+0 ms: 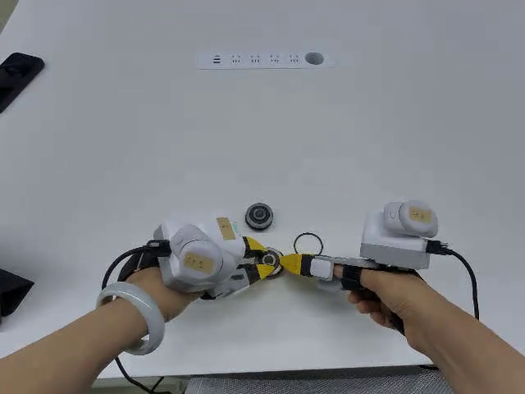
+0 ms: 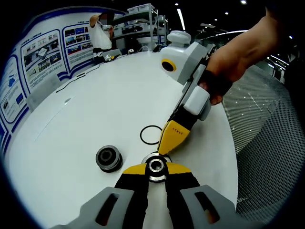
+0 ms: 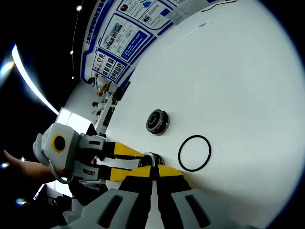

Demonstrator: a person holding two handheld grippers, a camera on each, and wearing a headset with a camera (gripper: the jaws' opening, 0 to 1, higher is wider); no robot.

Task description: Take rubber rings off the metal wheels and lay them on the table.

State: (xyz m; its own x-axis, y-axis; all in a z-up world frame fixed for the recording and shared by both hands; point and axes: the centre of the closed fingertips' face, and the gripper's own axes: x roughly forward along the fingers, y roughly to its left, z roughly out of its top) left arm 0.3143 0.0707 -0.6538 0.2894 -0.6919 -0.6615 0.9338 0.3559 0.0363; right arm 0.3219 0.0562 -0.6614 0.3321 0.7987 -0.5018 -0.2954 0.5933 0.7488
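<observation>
A small metal wheel (image 1: pixel 271 262) (image 2: pixel 156 166) sits clamped between the yellow jaws of my left gripper (image 1: pixel 264 262) (image 2: pixel 156 169), just above the white table (image 1: pixel 164 148). My right gripper (image 1: pixel 286 263) (image 3: pixel 151 168) comes in from the right with its jaws pressed together at the wheel's (image 3: pixel 149 159) rim, where the dark rubber ring sits. In the left gripper view the right gripper (image 2: pixel 166 149) touches the wheel's far edge. One loose black rubber ring (image 1: pixel 308 243) (image 2: pixel 151 134) (image 3: pixel 194 152) lies flat nearby. A second wheel (image 1: pixel 259 216) (image 2: pixel 108 158) (image 3: pixel 157 122), with its rubber on, stands behind.
A white power strip (image 1: pixel 264 59) lies at the far side of the table. A black device (image 1: pixel 16 74) rests at the far left and another dark object (image 1: pixel 12 291) at the left edge. The table's front edge runs close under both hands.
</observation>
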